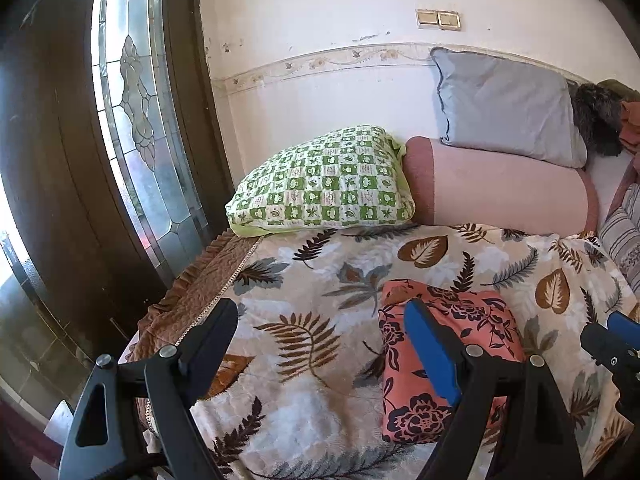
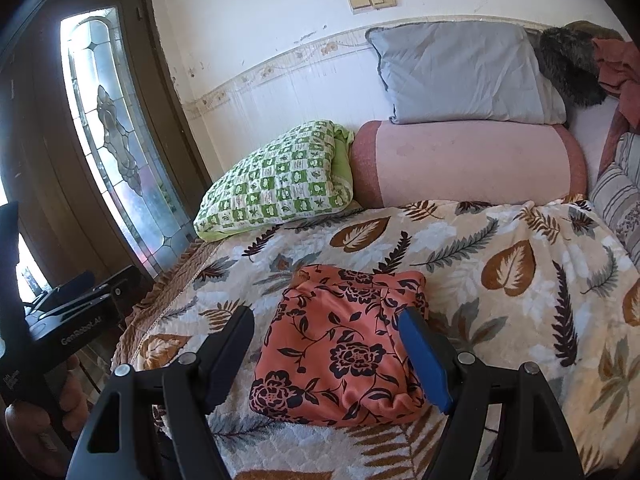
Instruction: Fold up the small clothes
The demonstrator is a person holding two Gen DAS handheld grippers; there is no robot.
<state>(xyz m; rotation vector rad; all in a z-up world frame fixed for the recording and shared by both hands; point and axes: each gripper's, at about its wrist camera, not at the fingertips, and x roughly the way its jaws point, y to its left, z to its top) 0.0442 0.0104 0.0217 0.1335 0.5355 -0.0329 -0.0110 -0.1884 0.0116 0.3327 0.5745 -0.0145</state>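
A folded orange garment (image 2: 340,344) with dark flowers lies on the leaf-patterned blanket (image 2: 500,260). My right gripper (image 2: 326,316) hovers just over its near half, open. Its black finger is left of the cloth and its blue pad (image 2: 424,356) is over the right edge, and neither presses the cloth. In the left wrist view the same garment (image 1: 480,320) lies to the right. My left gripper (image 1: 320,312) is open over bare blanket (image 1: 320,272), with its blue pad (image 1: 432,352) in front of the garment's left side. My right gripper's tips (image 1: 606,328) show at the far right edge.
A green checked pillow (image 1: 324,184), a pink bolster (image 1: 500,188) and a grey pillow (image 1: 504,112) line the wall behind. A dark door with leaded glass (image 1: 136,120) stands left, past the bed's ruffled brown edge (image 1: 192,292). A striped cushion (image 2: 616,196) and loose cloth (image 2: 620,72) lie at right.
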